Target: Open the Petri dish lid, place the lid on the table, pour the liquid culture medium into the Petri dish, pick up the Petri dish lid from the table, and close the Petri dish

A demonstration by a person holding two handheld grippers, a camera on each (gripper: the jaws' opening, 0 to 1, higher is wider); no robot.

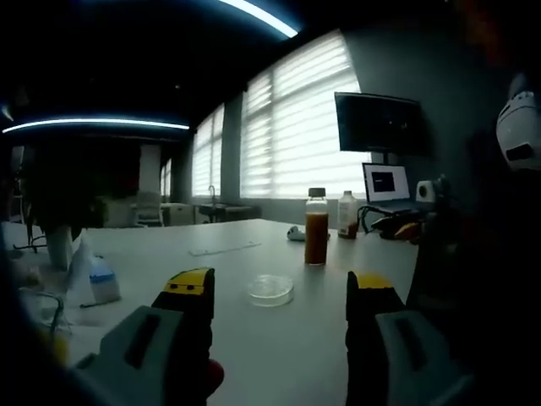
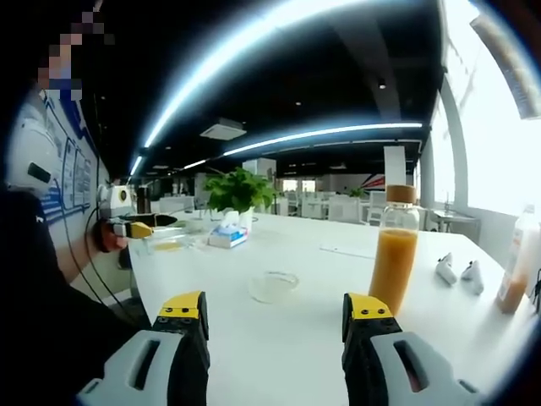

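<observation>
Long white table runs out ahead of both grippers in an open office with tall blinded windows; in the right gripper view the same tabletop stretches off toward a leafy green potted plant at the far end.

Dark wall monitor and an open laptop sit beyond the table's far right edge in the left gripper view.

Tall clear glass bottle of orange liquid with a brown cap stands upright on the table, past the dish and a little right of it. In the right gripper view this bottle stands just beyond the right jaw's tip. A second, smaller bottle with a white upper part stands farther back, near the laptop.

Blue-and-white tissue box lies well away near the plant.

Small round clear Petri dish, lid on, rests flat on the table, between the two jaw tips in line of sight and somewhat beyond them, touching neither. In the right gripper view the dish again lies ahead of the gap, nearer the left jaw's side, untouched.

Left gripper: grey jaws with yellow-and-black tips spread wide, holding nothing. Right gripper: same build, jaws apart, empty.
</observation>
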